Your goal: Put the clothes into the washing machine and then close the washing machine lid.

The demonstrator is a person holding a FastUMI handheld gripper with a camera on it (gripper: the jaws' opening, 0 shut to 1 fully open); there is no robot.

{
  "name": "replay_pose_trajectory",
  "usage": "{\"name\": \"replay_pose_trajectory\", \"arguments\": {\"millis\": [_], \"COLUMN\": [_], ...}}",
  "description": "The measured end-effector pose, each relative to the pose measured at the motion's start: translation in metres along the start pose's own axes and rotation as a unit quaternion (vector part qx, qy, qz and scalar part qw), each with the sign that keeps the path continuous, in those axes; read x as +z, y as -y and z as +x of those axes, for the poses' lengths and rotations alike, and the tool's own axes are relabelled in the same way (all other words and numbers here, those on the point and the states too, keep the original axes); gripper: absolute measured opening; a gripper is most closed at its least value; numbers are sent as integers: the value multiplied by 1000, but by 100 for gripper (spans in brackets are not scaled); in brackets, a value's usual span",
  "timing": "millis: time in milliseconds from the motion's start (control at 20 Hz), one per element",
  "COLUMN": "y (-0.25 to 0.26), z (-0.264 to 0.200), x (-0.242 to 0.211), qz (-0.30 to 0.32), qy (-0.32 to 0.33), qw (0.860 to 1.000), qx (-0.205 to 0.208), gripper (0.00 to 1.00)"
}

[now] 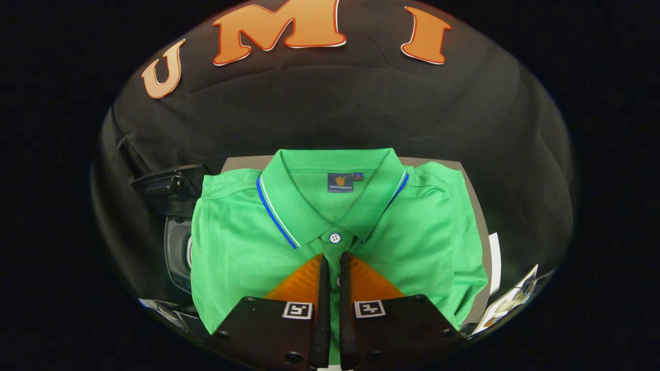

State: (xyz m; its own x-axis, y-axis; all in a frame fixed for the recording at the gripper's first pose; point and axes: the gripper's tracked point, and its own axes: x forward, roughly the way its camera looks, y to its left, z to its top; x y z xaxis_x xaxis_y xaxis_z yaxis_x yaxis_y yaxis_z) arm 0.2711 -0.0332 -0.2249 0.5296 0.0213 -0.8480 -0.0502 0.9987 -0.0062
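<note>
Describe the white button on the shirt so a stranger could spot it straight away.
Start at the folded green polo shirt lying on the grey board. Follow its blue-striped collar down to where the two points meet. The white button sits there, just ahead of the nearly closed claw.

Grey table (pixel 477 206) — folded green polo shirt (pixel 232 247) flat on it, gripper (pixel 330 260) fingers nearly closed above.

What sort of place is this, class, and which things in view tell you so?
Probably a staged booth for a laundry task: black cloth wall, a folded green polo shirt on a grey table, and a dark machine beside it. The hand-held gripper is nearly closed over the shirt.
</note>
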Motion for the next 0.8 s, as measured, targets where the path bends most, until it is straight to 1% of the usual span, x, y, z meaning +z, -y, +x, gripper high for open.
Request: {"name": "replay_pose_trajectory", "arguments": {"millis": [300,350,550,650,800], "y": [0,0,1,5,6], "z": [4,0,-4,-9,-27], "x": [3,0,1,8,17], "qz": [31,31,17,6,21], "qy": [36,38,53,73,106], "qw": [999,999,998,997,994], "qx": [10,13,13,9,29], "gripper": [16,9,8,9,9]}}
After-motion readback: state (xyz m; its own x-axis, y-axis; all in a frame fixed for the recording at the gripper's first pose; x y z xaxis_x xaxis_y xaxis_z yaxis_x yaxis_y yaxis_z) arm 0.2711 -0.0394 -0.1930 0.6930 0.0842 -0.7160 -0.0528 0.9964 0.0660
